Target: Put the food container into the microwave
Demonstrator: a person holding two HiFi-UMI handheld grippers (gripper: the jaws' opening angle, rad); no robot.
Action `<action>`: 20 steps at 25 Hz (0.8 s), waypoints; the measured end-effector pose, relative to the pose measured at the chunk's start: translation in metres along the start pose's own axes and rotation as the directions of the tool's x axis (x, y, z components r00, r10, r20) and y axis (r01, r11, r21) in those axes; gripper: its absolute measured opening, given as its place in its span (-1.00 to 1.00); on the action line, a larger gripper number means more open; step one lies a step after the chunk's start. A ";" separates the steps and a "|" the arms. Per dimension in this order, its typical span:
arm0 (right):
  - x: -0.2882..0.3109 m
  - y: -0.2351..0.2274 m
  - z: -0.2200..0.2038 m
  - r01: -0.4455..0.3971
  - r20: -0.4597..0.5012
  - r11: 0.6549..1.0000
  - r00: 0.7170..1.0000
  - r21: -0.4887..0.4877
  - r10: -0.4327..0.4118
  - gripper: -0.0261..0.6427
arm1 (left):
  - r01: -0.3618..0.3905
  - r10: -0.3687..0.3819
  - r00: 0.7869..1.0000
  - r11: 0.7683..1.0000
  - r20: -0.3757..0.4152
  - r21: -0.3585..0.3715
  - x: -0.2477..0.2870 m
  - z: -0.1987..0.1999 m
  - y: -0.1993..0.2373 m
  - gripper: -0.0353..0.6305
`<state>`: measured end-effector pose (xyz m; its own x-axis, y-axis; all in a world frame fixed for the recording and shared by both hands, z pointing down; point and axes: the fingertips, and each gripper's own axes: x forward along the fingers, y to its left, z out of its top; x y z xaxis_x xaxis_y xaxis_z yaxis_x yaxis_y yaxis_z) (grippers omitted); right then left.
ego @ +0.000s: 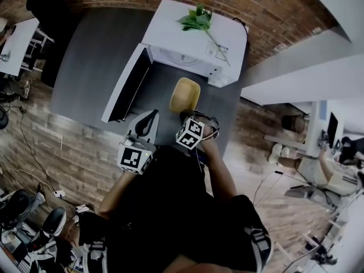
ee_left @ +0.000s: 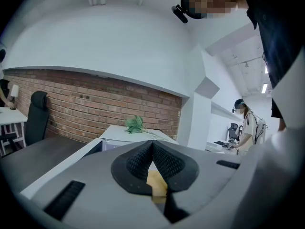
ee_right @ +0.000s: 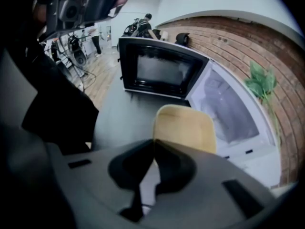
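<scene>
The yellow food container [ego: 185, 94] is in front of the white microwave [ego: 187, 50], whose door [ego: 126, 84] stands swung open to the left. My right gripper [ego: 187, 116] is at the container's near end. In the right gripper view its jaws [ee_right: 153, 142] meet on the near rim of the container [ee_right: 186, 128], with the open cavity [ee_right: 224, 104] just beyond. Whether the container rests on the table or is lifted, I cannot tell. My left gripper [ego: 149, 118] hovers to the left, shut with nothing in it [ee_left: 152, 144].
The grey table [ego: 96, 56] carries the microwave, and a green plant sprig [ego: 196, 20] lies on the microwave's top. The open door [ee_right: 162, 70] blocks the left side. A brick wall runs behind. A black chair [ego: 45, 10] stands at the far left.
</scene>
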<state>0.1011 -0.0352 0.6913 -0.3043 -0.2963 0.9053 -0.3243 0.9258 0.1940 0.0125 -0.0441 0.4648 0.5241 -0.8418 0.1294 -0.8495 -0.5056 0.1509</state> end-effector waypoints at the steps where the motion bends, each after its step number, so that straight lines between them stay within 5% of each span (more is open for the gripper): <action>1: 0.001 -0.005 0.002 0.006 -0.002 1.000 1.000 0.000 -0.006 -0.82 | 0.005 -0.005 1.000 1.000 -0.001 -0.003 0.004 0.000 0.002 -0.79; 20: 0.034 -0.108 0.050 0.108 -0.013 0.994 0.994 -0.003 -0.108 -0.82 | 0.031 -0.035 0.998 0.996 -0.044 -0.082 0.077 0.008 0.071 -0.79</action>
<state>0.0812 -0.1573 0.6823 -0.2557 -0.3917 0.8839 -0.3525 0.8891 0.2920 -0.0075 -0.1463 0.4774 0.5553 -0.8147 0.1671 -0.8250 -0.5142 0.2346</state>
